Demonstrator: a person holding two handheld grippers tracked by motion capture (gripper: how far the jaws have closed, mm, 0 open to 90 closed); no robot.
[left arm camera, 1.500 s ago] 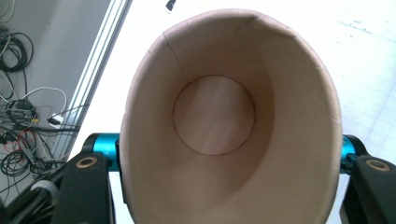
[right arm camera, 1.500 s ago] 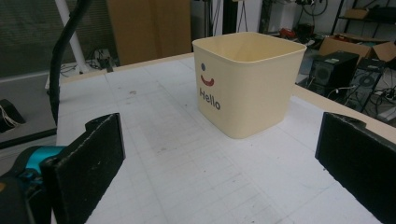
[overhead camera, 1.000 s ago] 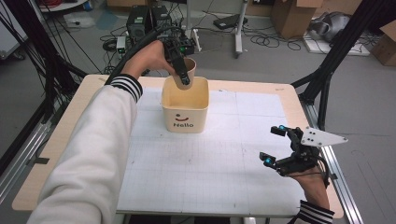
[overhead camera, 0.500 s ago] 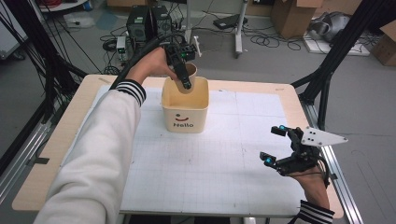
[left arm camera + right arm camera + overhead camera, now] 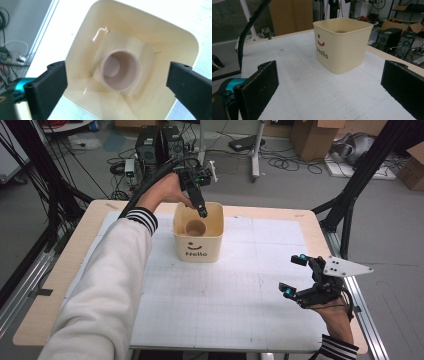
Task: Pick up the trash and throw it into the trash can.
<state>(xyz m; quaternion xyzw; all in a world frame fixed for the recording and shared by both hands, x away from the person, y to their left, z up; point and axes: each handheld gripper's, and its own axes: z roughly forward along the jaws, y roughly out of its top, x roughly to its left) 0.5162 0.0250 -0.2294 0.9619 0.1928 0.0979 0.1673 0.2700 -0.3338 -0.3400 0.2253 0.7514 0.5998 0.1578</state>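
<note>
Two grippers are at work, and the nearer one, the right gripper (image 5: 296, 276), rests low at the near right corner of the table (image 5: 65, 270) with its jaws spread wide and nothing between them, well apart from the bin.

Farther off, past the gridded mat (image 5: 225, 295), stands the cream bin (image 5: 198, 251) marked "Hello", and upright on its floor sits a pinkish-brown cup (image 5: 120, 70), mouth up, its long axis vertical. Nothing else lies in the bin.

The left gripper (image 5: 202, 212) hangs over the bin's far rim, pointing down into it, so the cup lies straight below it. Its jaws have just been opening and now stand wide to either side of the cup, clear of it, with nothing held. The left hand is by far the nearer to the cup. Judged from this, the cup has been let go inside, and the next move is likely a straight lift out.
</note>
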